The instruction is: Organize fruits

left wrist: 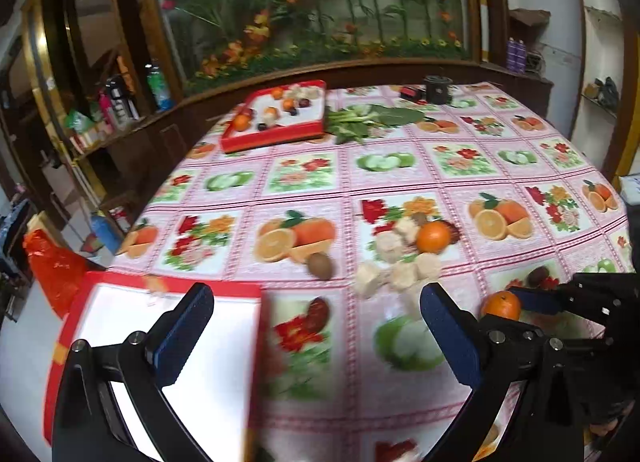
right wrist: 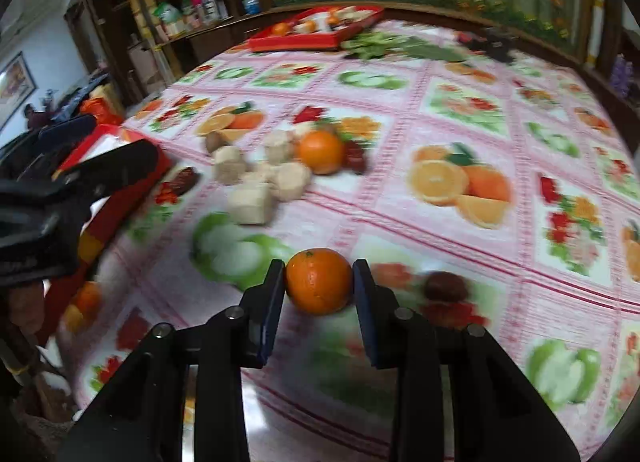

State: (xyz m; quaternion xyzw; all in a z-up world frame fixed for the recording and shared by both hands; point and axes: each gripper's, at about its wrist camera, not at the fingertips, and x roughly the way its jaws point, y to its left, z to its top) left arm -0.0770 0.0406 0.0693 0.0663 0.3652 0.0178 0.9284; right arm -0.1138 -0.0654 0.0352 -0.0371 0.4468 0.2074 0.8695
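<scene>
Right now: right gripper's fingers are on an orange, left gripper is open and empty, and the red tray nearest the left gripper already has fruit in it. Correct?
One thing is off. The near red tray looks empty in the left wrist view: a bare white inside, no fruit. The fruit is in the far red tray. The rest holds: the right gripper has its fingers on an orange, and the left gripper is open and empty.

Two round orange oranges point(left wrist: 434, 237) point(left wrist: 501, 304) lie loose on the tabletop, two red-rimmed white trays point(left wrist: 276, 139) point(left wrist: 132, 280), one brown kiwi point(left wrist: 321, 265) (pale chunks too blurred to count).
</scene>
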